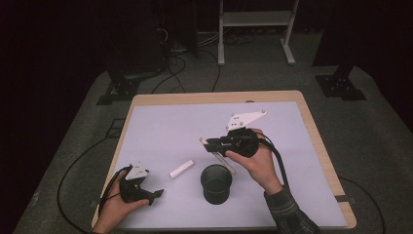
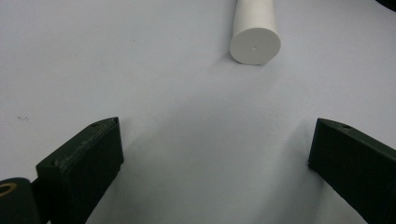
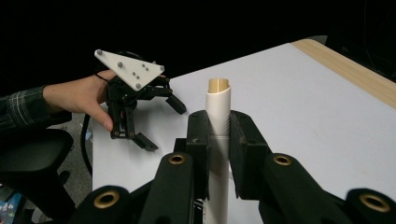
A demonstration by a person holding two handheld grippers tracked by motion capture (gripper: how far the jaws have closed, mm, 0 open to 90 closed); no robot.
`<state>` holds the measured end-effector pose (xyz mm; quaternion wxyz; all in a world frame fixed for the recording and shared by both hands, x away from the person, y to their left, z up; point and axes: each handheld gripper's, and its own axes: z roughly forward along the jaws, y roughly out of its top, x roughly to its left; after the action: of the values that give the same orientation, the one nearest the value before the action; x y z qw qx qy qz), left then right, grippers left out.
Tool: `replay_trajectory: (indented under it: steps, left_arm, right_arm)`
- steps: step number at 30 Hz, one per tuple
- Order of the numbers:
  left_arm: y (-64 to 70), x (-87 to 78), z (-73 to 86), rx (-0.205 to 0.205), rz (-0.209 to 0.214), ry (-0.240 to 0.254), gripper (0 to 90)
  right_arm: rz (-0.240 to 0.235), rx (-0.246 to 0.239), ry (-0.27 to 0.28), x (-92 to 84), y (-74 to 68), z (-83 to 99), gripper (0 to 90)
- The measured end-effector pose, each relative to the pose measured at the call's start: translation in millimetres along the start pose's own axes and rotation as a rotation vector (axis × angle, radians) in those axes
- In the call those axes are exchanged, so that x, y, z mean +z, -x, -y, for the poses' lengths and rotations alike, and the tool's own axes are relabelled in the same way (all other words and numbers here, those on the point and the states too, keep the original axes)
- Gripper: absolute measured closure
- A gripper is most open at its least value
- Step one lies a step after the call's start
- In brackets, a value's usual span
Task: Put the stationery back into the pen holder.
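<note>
high view: the right gripper (image 1: 208, 142) hovers above the table's (image 1: 311, 122) middle, jaws clenched on a long white tube (image 1: 217, 155) that slants away from the jaws toward 5 o'clock, its far end passing just behind the rim of the black cup (image 1: 215, 184). the cup stands upright at 6 o'clock from that gripper. a short white cylinder (image 1: 181, 168) lies flat at 9 o'clock from the cup, near it and not touching. the left gripper (image 1: 155, 194) sits low at the table's near left corner, at 8 o'clock from the cylinder, jaws released and holding nothing. in the left gripper view the cylinder's (image 2: 254, 30) round end faces the spread jaws, well beyond them. in the right gripper view the tube (image 3: 218, 109) rises at 12 o'clock between the pressed pads.
</note>
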<state>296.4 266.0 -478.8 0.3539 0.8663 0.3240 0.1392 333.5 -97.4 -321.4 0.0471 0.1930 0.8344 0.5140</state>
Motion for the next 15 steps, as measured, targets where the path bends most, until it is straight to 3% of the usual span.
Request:
replay_trajectory:
  steps: [15]
  left_arm:
    - [0.0,0.0,0.0,0.000,0.000,0.000,2.1]
  right_arm:
    - [-0.026,-0.011,0.008,15.4,-6.8,-2.6,77.9]
